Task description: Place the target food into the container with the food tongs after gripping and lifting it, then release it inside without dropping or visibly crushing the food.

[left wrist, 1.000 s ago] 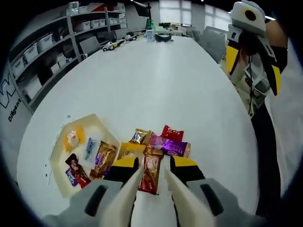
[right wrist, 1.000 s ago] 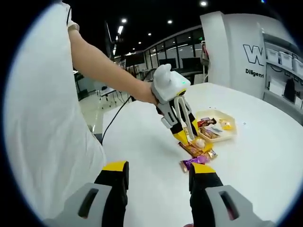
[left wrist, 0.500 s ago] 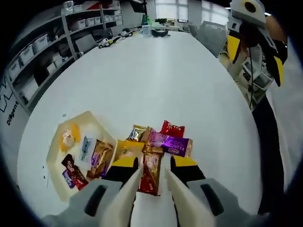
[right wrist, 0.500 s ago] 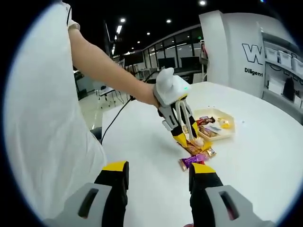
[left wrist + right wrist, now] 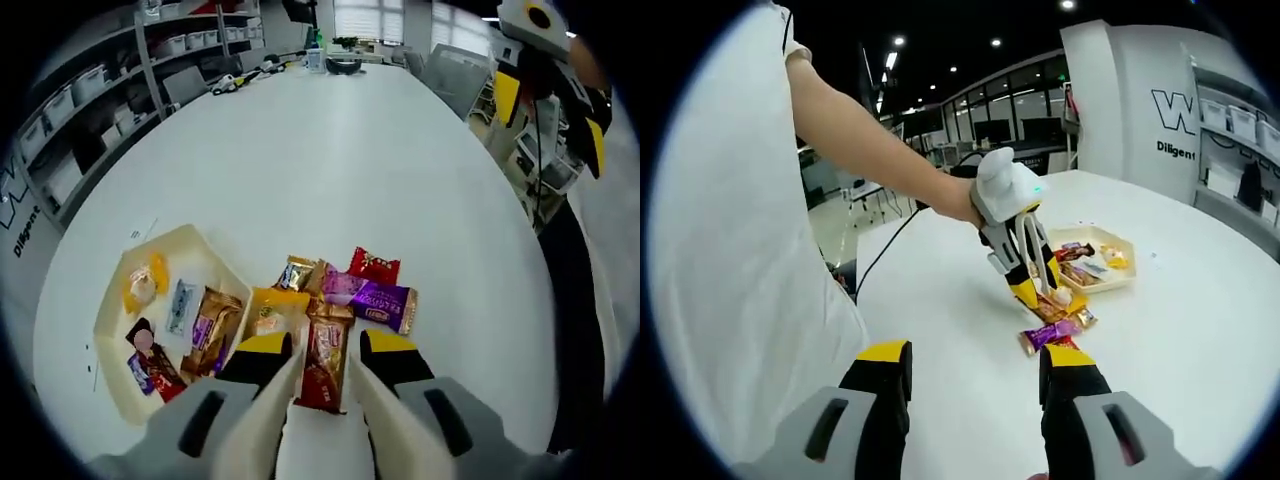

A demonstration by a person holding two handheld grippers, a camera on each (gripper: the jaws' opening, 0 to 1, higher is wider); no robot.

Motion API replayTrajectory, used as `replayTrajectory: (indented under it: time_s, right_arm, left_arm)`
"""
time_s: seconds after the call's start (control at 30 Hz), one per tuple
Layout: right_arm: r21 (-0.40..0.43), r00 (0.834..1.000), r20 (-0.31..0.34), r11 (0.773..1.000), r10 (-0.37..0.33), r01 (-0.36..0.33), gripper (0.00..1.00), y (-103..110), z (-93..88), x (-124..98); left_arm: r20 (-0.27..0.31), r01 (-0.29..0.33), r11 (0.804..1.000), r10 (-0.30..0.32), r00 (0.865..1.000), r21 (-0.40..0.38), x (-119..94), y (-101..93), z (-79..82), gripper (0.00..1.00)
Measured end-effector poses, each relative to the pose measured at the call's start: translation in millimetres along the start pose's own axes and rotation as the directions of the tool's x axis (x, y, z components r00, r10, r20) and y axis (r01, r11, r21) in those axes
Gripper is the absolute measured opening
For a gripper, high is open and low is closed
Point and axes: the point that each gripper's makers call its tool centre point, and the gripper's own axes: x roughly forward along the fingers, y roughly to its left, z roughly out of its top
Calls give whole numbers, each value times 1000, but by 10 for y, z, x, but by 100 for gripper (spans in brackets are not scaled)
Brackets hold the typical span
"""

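The left gripper [image 5: 320, 350] angles down, jaws clamped on a brown snack bar [image 5: 325, 362]; beige tray [image 5: 108, 322] to its left, right gripper [image 5: 975, 365] wide, raised.

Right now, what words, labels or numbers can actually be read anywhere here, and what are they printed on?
"W" in large letters, on the white wall behind the table.
"Diligent", cut off at its end, on the same wall under the W.
"Diligent" also shows, tilted and cut off, on a wall beside the shelves.
Candy wrappers carry print, too small and blurred to read.
Labels on the shelf bins: unreadable.
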Motion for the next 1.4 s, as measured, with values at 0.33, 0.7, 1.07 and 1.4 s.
replayTrajectory:
  time_s: [0.33,0.7,1.07,1.4]
  right_arm:
    - [-1,1000,1,1000,4,-4,48,5,8,-54]
    - [-6,1000,-2,1000,18,-18,48,25,-27,-73]
    - [-33,999,-3,998,52,-52,48,24,-46,-68]
    - [-52,996,6,995,84,-83,47,-4,-55,-61]
  left_arm:
    - [-28,9,999,-10,1000,-35,38,-36,-138,23]
    - [-4,-2,998,1,1000,-60,35,-102,-141,20]
    - [35,-21,988,27,999,-153,-32,-135,-136,18]
    - [106,-39,968,67,992,-248,-261,-40,85,18]
